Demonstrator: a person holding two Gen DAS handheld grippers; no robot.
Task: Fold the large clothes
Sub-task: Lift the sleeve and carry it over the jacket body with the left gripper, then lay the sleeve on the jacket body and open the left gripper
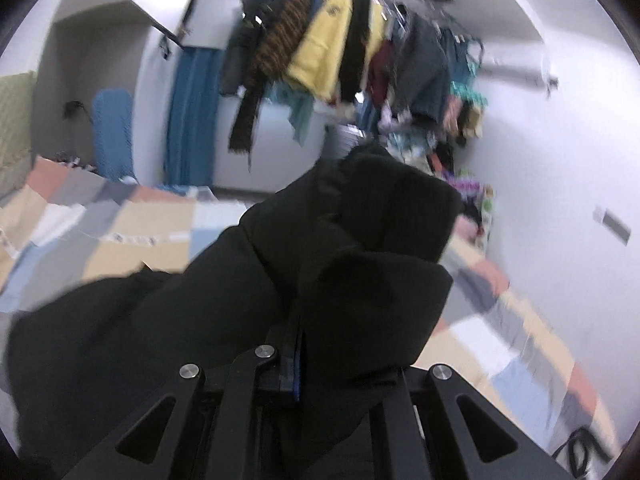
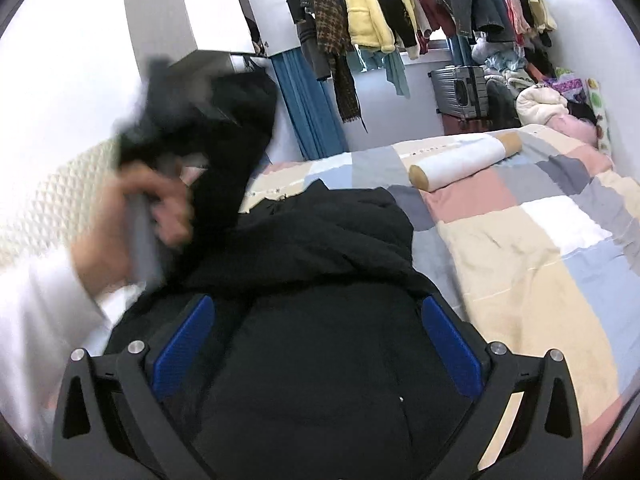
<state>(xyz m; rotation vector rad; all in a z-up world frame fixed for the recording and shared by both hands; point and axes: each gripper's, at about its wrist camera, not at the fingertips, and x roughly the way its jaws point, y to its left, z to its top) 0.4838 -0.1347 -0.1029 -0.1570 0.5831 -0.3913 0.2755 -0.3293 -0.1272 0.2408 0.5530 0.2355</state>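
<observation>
The black coat [image 2: 320,280] is a thick, matte, padded garment lying bunched on the bed [image 2: 540,260]; its ribbed knit cuff [image 1: 400,208] and part of a sleeve are lifted off it, pinched in the left gripper [image 1: 294,344], whose jaws are nearly closed on the cloth with only a sliver of blue pad showing. In the right wrist view the person's left hand [image 2: 140,216], in a white sleeve [image 2: 40,320], shows blurred at the left, with the raised sleeve hanging from it. The right gripper [image 2: 316,344] stands as wide as it goes; its textured blue pads [image 2: 184,344] flank the coat's body, the fabric between them, none pressing on it.

The bed wears a patchwork quilt [image 2: 560,216] of pink, cream, grey, white and pale blue squares, soft and creased; a long bolster [image 2: 464,164], white with tan ends, lies across it beyond the coat. Behind, a rail of hanging clothes [image 2: 380,12] holds a fuzzy yellow jacket [image 2: 364,16] and a brown checked scarf [image 2: 332,40]; a ribbed grey suitcase [image 2: 460,88] stands beneath; a teal curtain [image 2: 312,112] falls beside a white cabinet [image 2: 184,8]; heaped bedding [image 2: 540,100] fills the far right corner. The walls are plain white; no writing can be read.
</observation>
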